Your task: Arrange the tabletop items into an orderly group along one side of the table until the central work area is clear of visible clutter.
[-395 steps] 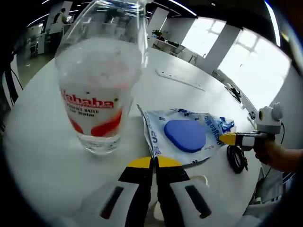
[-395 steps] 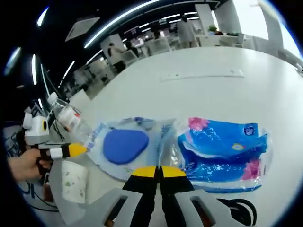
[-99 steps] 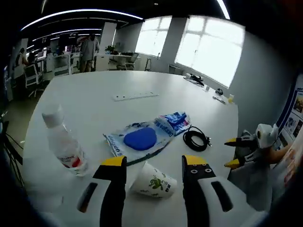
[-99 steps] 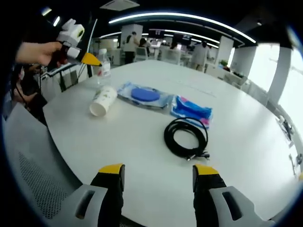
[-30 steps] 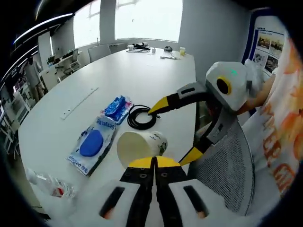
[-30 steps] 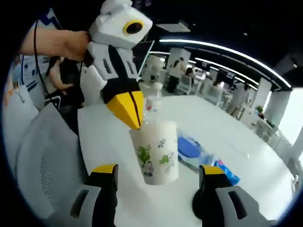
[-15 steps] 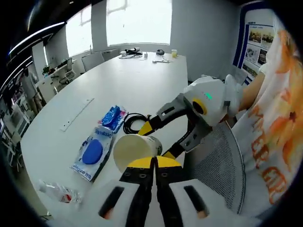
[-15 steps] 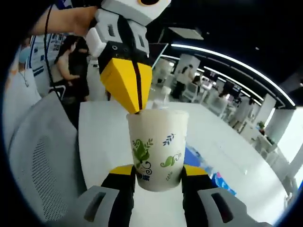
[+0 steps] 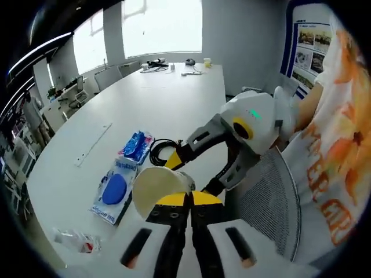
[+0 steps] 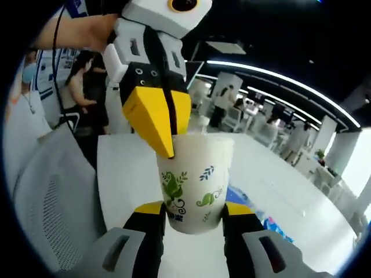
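A white paper cup (image 10: 194,182) with green leaf prints hangs upright in the air above the white table (image 9: 168,98). My right gripper (image 10: 194,209) is shut on its lower body, one jaw on each side. My left gripper (image 10: 168,147) comes down from above, shut on the cup's rim with its yellow tips. In the left gripper view, the cup (image 9: 152,184) shows its open mouth. There my left gripper (image 9: 186,198) pinches the rim, and my right gripper (image 9: 191,174) reaches in from the right.
On the table lie a blue pouch (image 9: 115,188), a blue tissue pack (image 9: 137,145), a coiled black cable (image 9: 165,152) and a fallen water bottle (image 9: 75,240). A grey mesh chair (image 9: 266,208) stands at the table's near edge. A person in an orange-patterned shirt (image 9: 330,150) is at right.
My left gripper lifted the cup off the table. Over the last second my right jaws closed onto the cup's sides. They have held still for the last half second.
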